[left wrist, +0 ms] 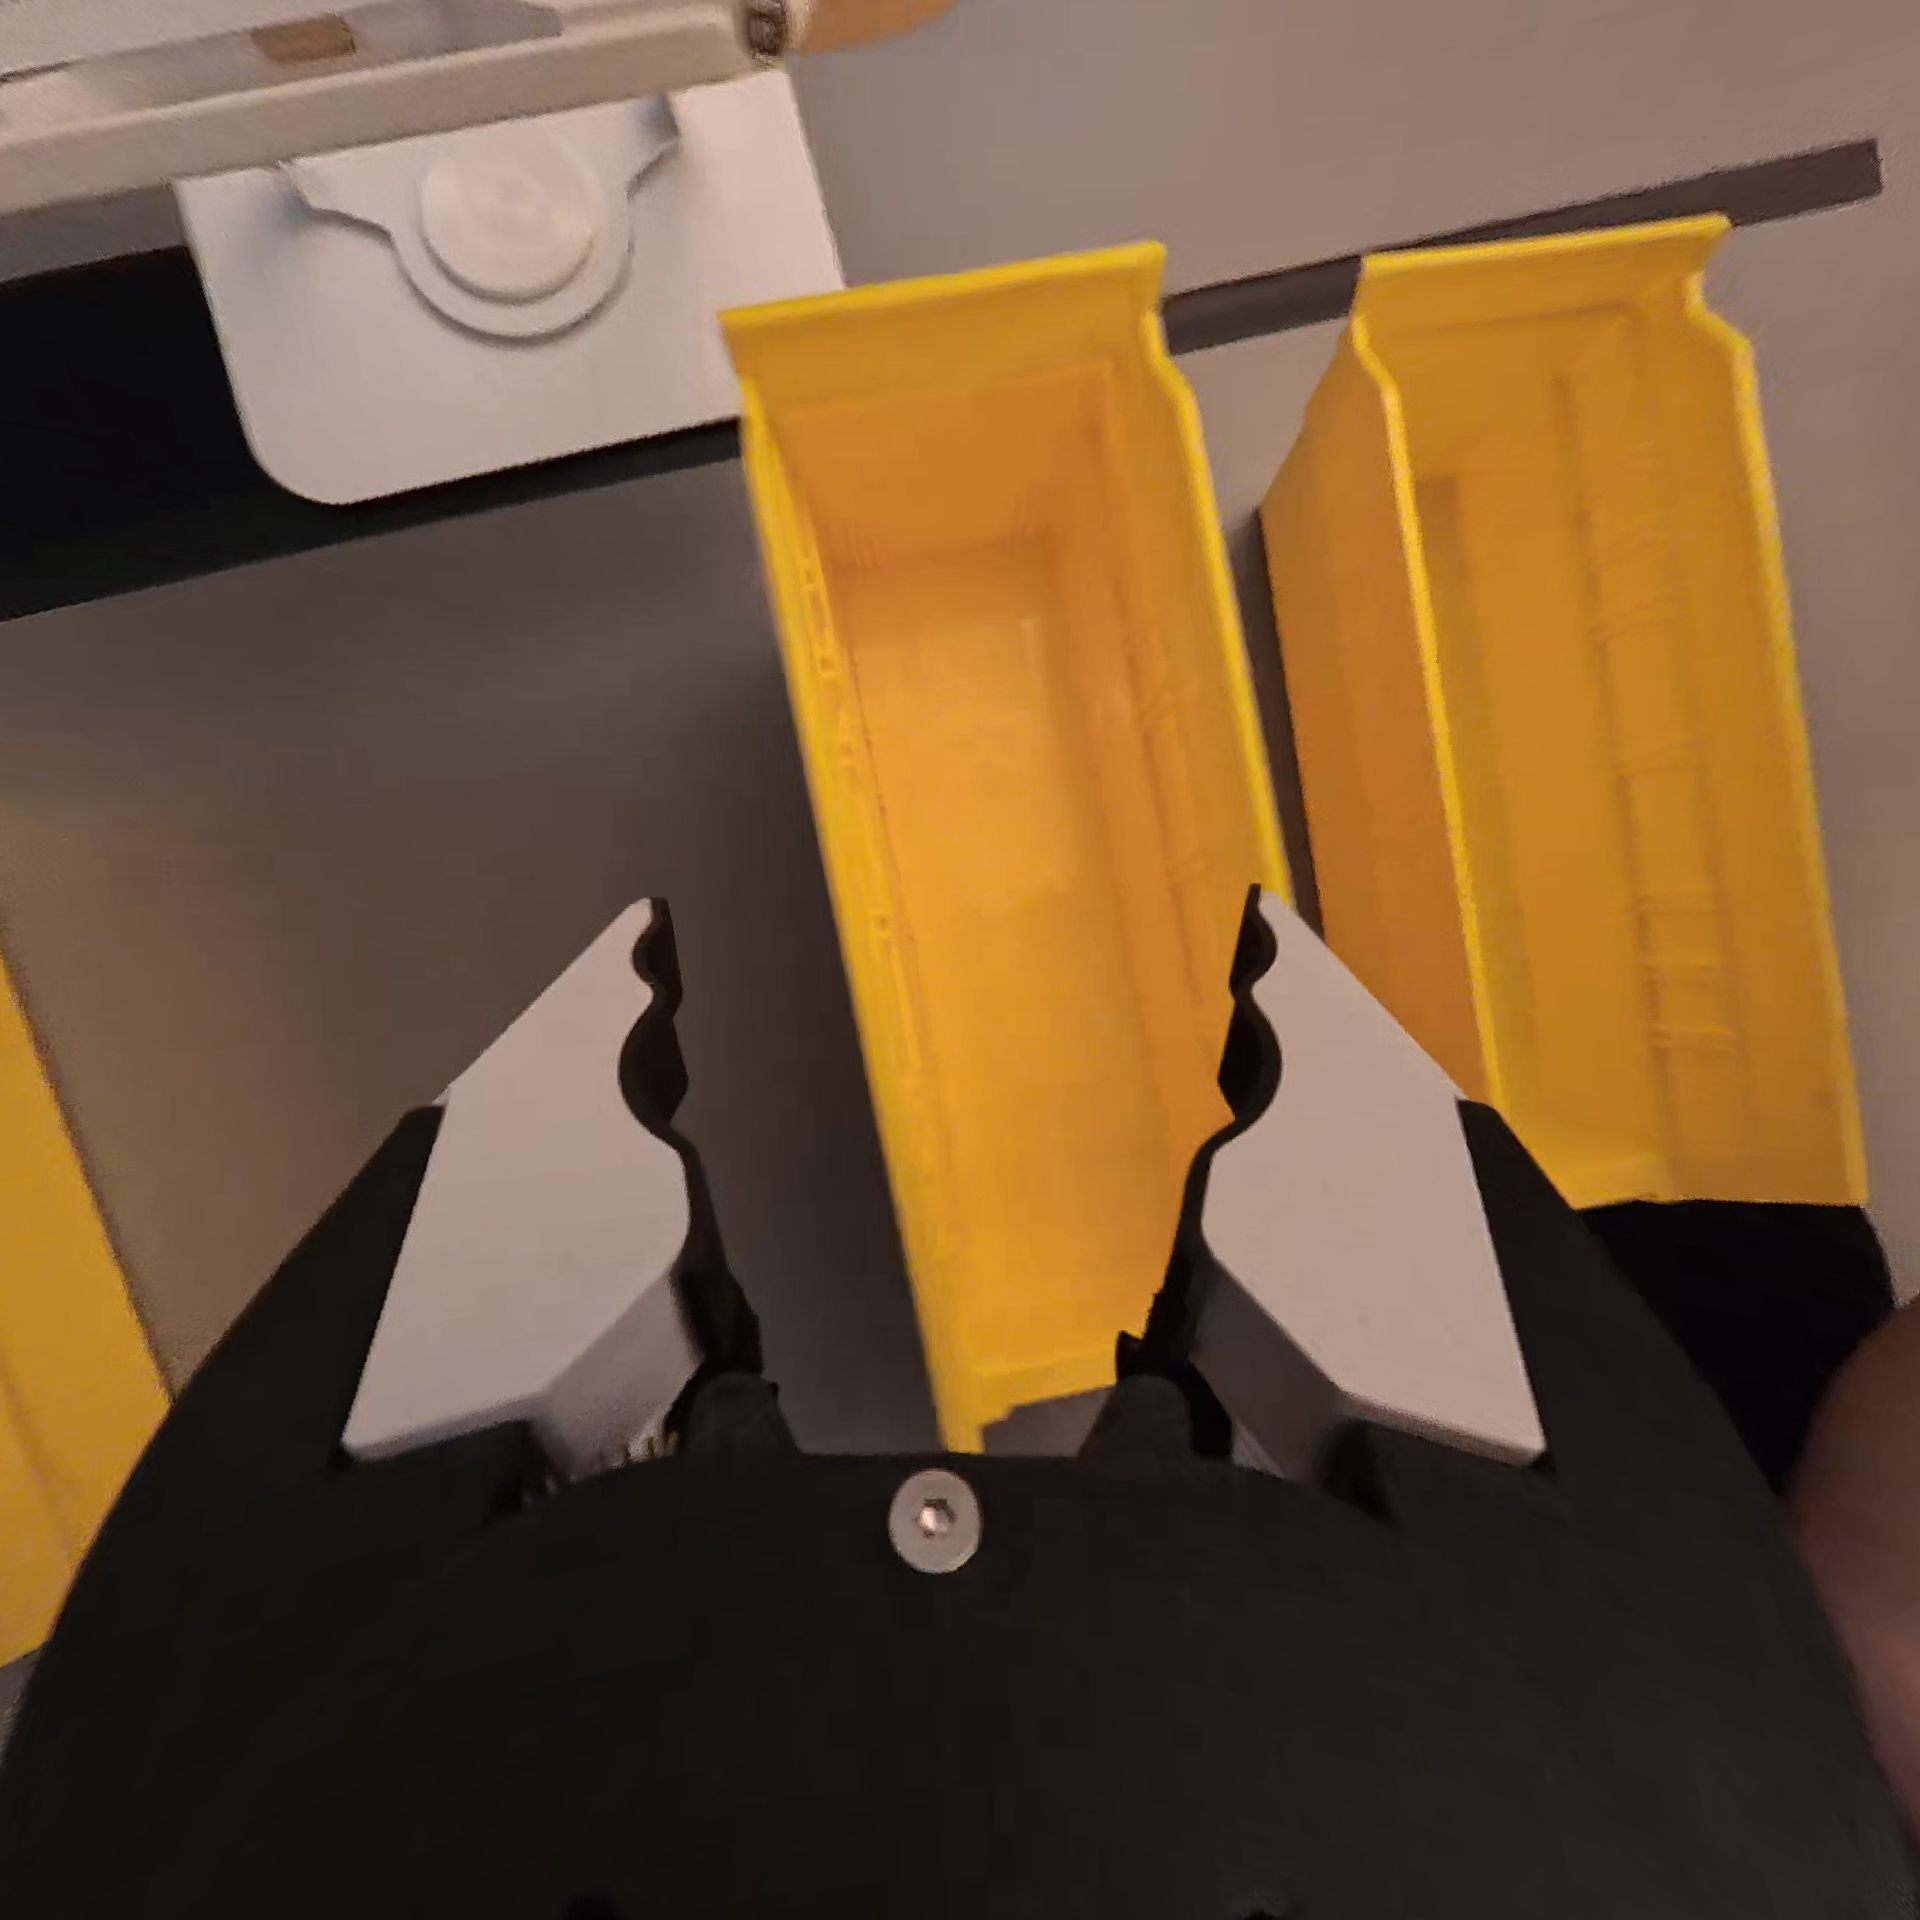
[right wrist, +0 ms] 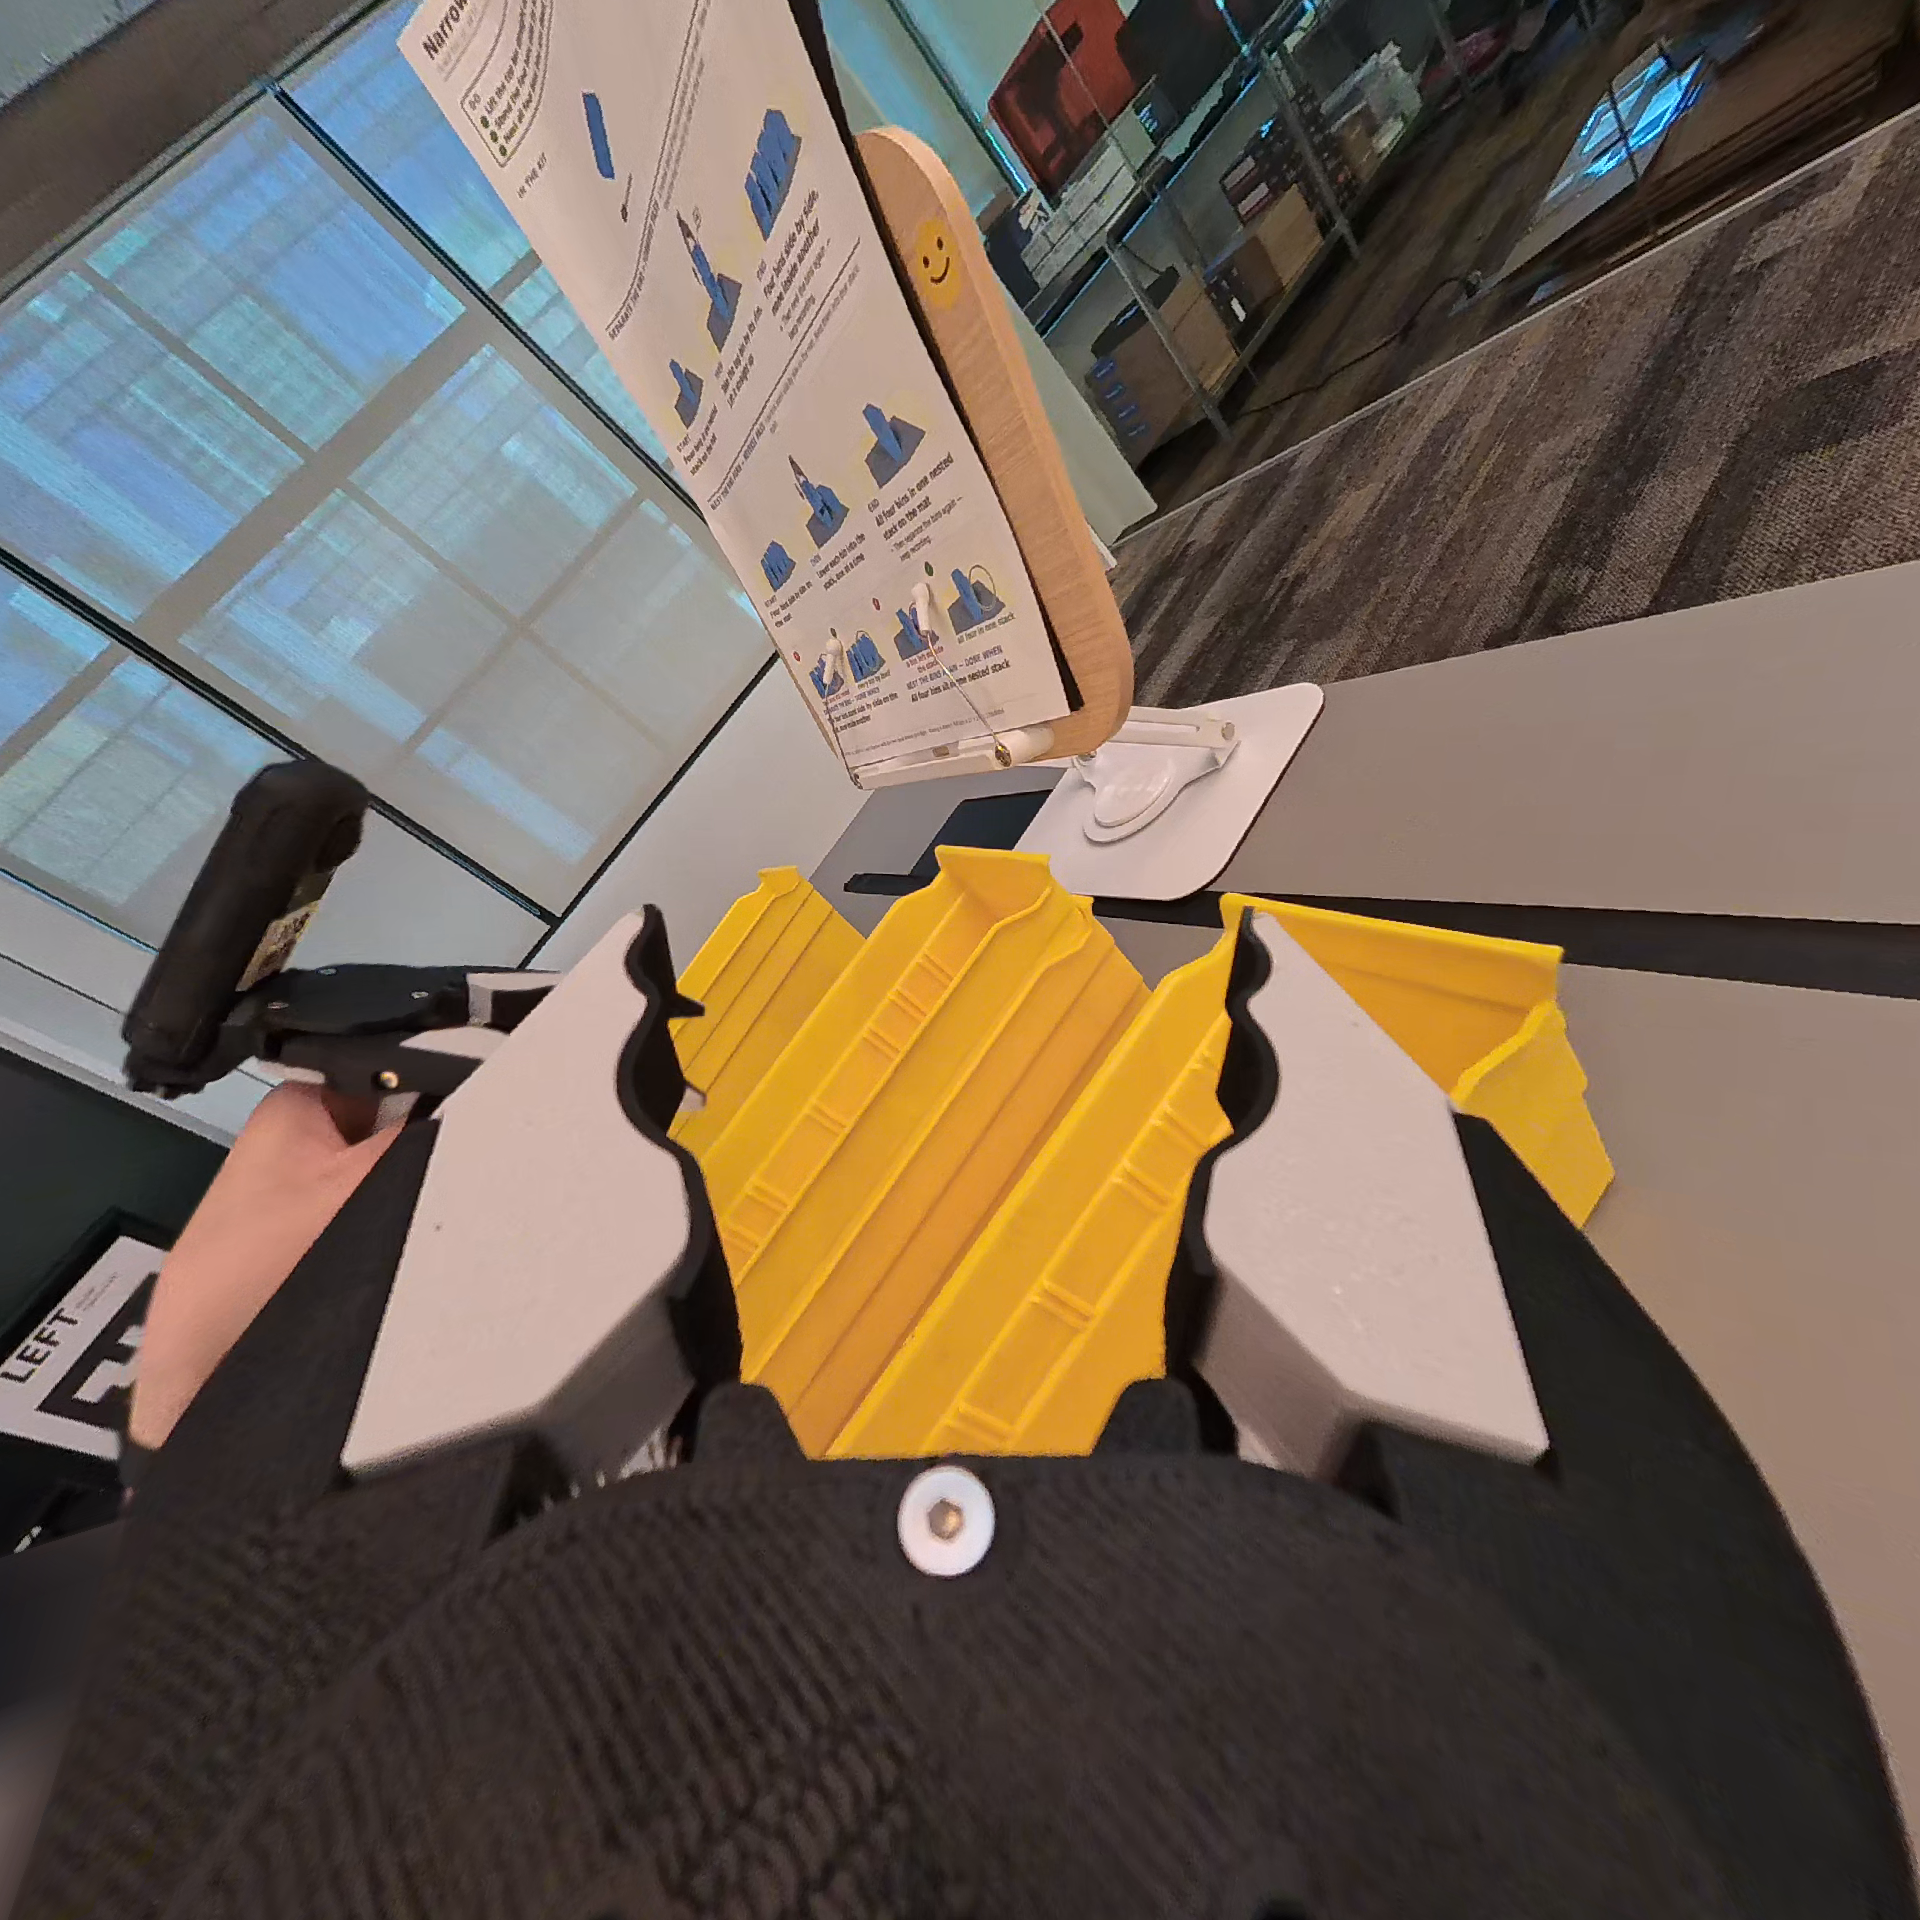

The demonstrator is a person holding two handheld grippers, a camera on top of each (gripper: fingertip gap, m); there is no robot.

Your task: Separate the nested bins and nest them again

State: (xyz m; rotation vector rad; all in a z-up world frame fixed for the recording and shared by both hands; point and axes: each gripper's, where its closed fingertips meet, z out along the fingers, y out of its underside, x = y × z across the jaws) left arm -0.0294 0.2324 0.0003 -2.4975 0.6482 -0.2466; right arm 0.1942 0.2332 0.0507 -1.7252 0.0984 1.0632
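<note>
The left gripper [left wrist: 956, 997] hangs over the grey desk [left wrist: 416, 779] with its jaws wide. A long yellow bin [left wrist: 1018, 810] lies open side up on the desk, running away from the camera, and its near end reaches in between the two fingers. The right finger [left wrist: 1340, 1143] sits just at the bin's right wall, though whether it touches cannot be told; the left finger [left wrist: 561, 1122] is clear of the bin's left wall with bare desk between them, so nothing is clamped. A second yellow bin [left wrist: 1579, 748] lies just beside the first on its right, parallel to it and outside the jaws. A slice of another yellow bin [left wrist: 52, 1299] shows at the left edge.

The right gripper [right wrist: 945, 1008] also has its jaws wide, held above a row of yellow bins [right wrist: 935, 1122] lying side by side on the desk; the middle ones show through the gap, and the pads press on none of them. One further bin [right wrist: 1455, 997] lies past the right finger. Behind the bins a white stand [right wrist: 1174, 800] holds an instruction sheet [right wrist: 748, 343]
</note>
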